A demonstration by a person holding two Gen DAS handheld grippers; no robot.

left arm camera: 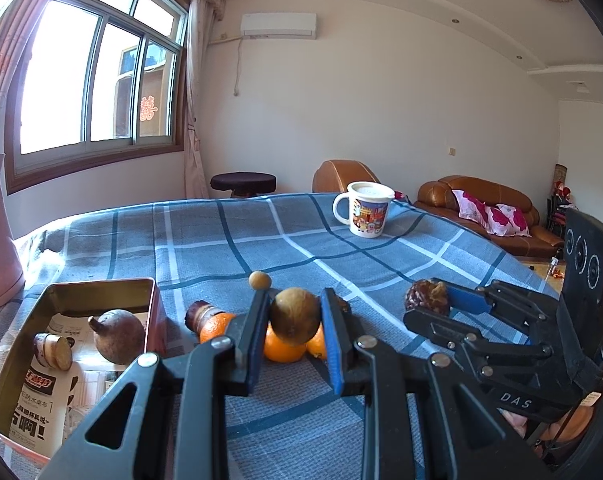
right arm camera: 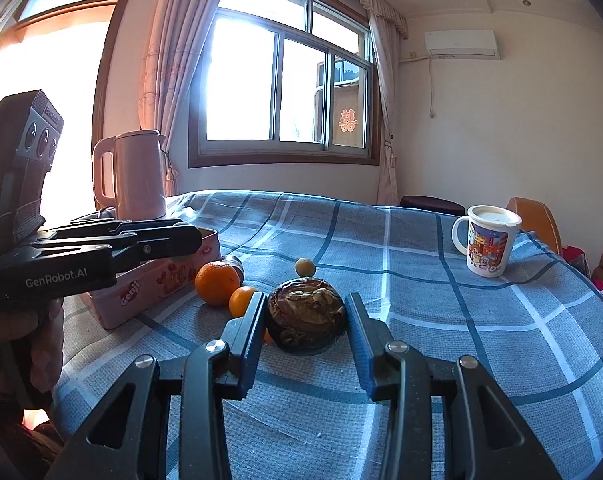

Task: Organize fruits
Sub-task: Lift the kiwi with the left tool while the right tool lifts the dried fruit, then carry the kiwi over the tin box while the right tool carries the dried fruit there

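1. The left gripper (left arm camera: 295, 322) is pinching a small brown round fruit (left arm camera: 295, 320) between its fingers (left arm camera: 257, 344), lifted clear of the worktop (left arm camera: 341, 240) as far as I can tell. The tin (left arm camera: 113, 286) is sitting off to the left of those fingers, with two brownish pieces already in it.

2. The right gripper (right arm camera: 306, 322) is clamping a dark wrinkly fruit (right arm camera: 306, 320), with the pads pressing on both its sides. Seen from the left camera it's hanging above the cloth, well to the right of the left fingers.

3. Just beyond the left fingers, the oranges (left arm camera: 283, 350) are bunching up with another dark piece beside them, and a little ball (left arm camera: 259, 280) is sitting farther out. The mug (left arm camera: 365, 210) is way beyond both pairs of fingers, so no worries there.

4. My guess at the step: both fruits are heading for the tin, left one first since it's closer.

5. Doing it well:
   - I'd be swinging left over the tin's near wall, not through it, and keeping the fruit high enough to clear the rim.
   - Aiming for bare paper lining, not on top of the big brown piece.
   - Lowering before letting go, because round stuff is going to roll.
   - Keeping the right one parked until the left is out, so the two aren't bumping over the tin.
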